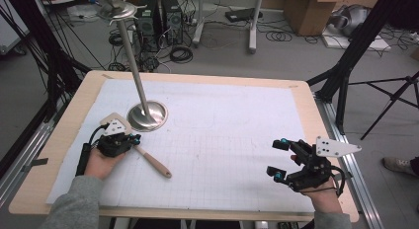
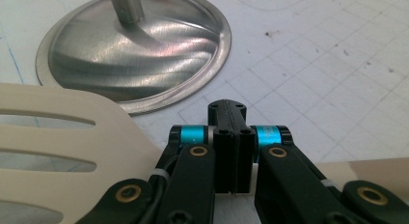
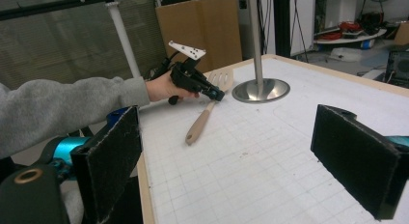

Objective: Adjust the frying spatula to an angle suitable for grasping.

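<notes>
Left side first: the left gripper [image 1: 132, 138] sits low on the mat [image 1: 222, 135], jaws pinched together on the neck of the spatula [image 1: 148, 157], right where the slotted blade meets the handle. That looks a sensible spot to grab, close to the blade, so the head can be steered while the wooden handle trails back toward the person. In the left gripper view the pale slotted blade lies flat beside the jaws, just short of the stand [image 2: 137, 50], whose shiny round base rests on the mat with its pole rising from the middle. That base is the thing in the way: my read is that any push forward runs the blade onto its rim, and a lift would need to clear the leaning pole.

Across the middle, open gridded mat, nothing on it.

Over on the right, the right gripper [image 1: 275, 159] hovers near the table's [image 1: 64, 140] near-right corner, jaws spread wide and holding nothing. Its own view looks across the mat at the spatula and the stand, well apart from both, seemingly waiting its turn.
</notes>
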